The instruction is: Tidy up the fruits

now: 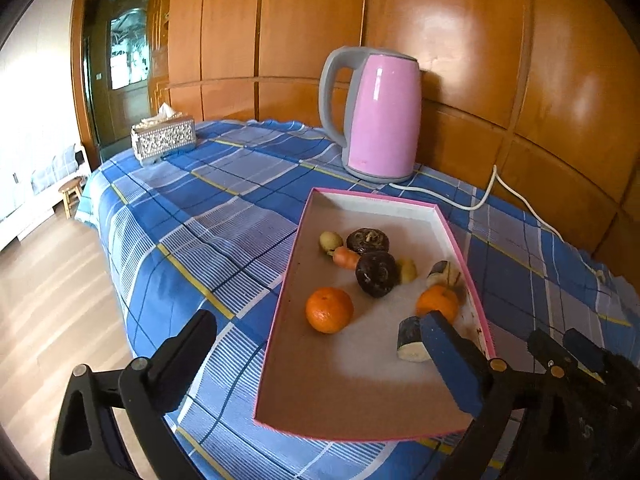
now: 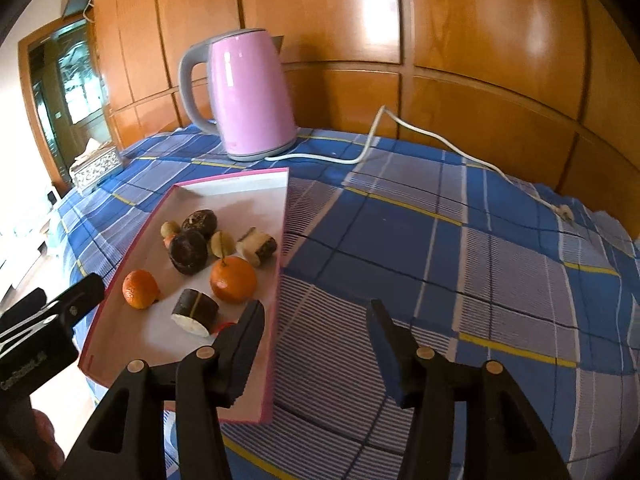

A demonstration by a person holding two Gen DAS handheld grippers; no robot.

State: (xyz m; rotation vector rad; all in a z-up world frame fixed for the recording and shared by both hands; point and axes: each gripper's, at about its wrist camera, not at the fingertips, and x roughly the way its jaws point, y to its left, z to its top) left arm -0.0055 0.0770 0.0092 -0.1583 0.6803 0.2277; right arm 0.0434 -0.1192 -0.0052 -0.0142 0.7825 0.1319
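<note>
Tray: on the tabletop, long axis running away toward the kettle.
Fruits: oranges and the rest lie inside the tray.
Left gripper: fingers spread, empty, straddling the tray's near end.
Right gripper: fingers released, empty, over the tray's right edge.

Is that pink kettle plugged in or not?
Unplugged. The kettle stands upright, and its white cord ends in a plug lying loose on the tablecloth.
</note>
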